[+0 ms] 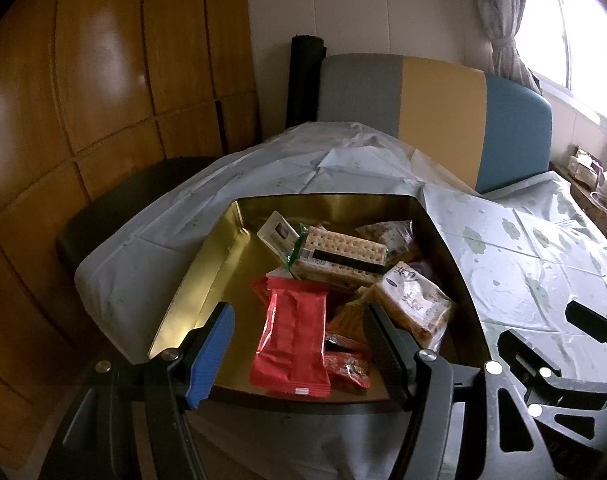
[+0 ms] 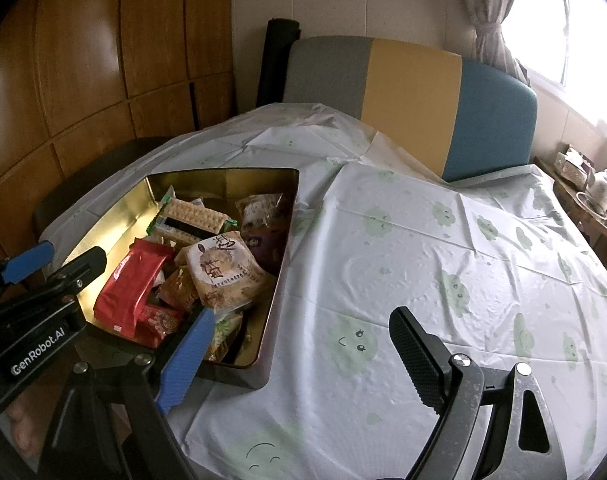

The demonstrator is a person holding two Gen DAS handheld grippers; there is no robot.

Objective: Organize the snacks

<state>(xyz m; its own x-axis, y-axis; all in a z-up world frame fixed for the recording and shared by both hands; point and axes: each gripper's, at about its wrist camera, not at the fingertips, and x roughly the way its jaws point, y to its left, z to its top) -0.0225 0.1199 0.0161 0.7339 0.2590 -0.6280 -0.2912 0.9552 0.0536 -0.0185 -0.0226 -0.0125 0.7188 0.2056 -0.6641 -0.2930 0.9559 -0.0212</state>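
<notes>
A gold-lined tin box (image 1: pixel 207 280) (image 2: pixel 143 200) sits on the table's left side, filled with snack packets. A red packet (image 1: pixel 293 340) (image 2: pixel 129 284) lies at the front, a cracker pack (image 1: pixel 343 254) (image 2: pixel 195 212) behind it, and a beige pastry packet (image 1: pixel 415 304) (image 2: pixel 223 272) to the right. My left gripper (image 1: pixel 299 356) is open and empty, hovering over the box's near edge with the red packet between its fingers' line of sight. My right gripper (image 2: pixel 303 360) is open and empty, over the tablecloth just right of the box.
The table wears a white cloth (image 2: pixel 443 260) with green cloud prints. A grey, yellow and blue chair back (image 2: pixel 407 96) stands behind it. A dark chair (image 1: pixel 115 208) is at the left, wooden panels (image 1: pixel 83 80) beyond. A shelf with a teapot (image 2: pixel 601 186) is far right.
</notes>
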